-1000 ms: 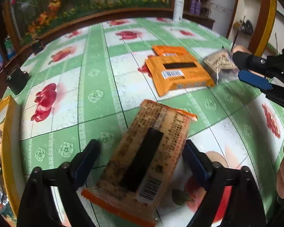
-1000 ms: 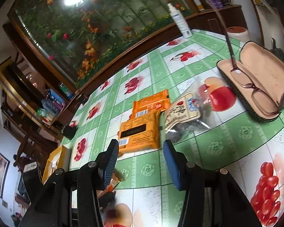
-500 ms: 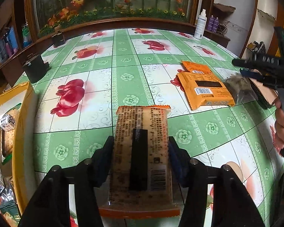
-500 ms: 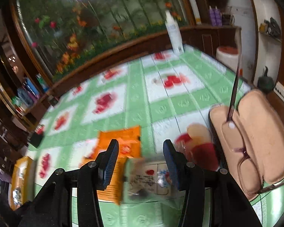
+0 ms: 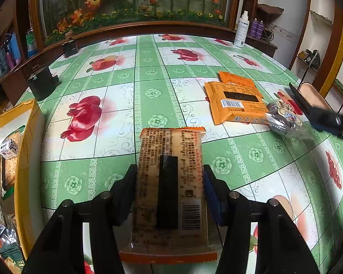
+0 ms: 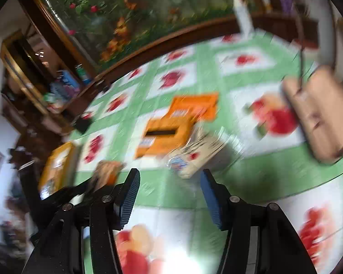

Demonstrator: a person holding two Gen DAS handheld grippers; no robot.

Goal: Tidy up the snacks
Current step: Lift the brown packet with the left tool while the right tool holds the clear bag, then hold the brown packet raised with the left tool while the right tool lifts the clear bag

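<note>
The left gripper (image 5: 169, 182) was seen clamped on a tan, clear-wrapped cracker packet with orange sealed ends (image 5: 169, 182), its two pads pressed against the packet's long sides. The packet was held lengthwise between the fingers, its far end lifted over the green-and-white checked tablecloth with red fruit prints (image 5: 125, 105).

The right gripper (image 6: 170, 194) was spread, with nothing between its blue pads; its jaws had just been opening. Beyond its tips, a clear plastic bag of dark snacks with a cream label (image 6: 198, 155) lay on the cloth, though that view was blurred. In the left wrist view the bag (image 5: 283, 118) was found at the right, touching the near right corner of a flat orange packet with a barcode (image 5: 235, 102). A second orange packet (image 5: 237, 81) was partly tucked under the far edge of the first.

A yellow cardboard box holding other snacks (image 5: 23, 148) was set at the table's left edge. An open tan glasses case (image 6: 324, 114) lay at the far right.
</note>
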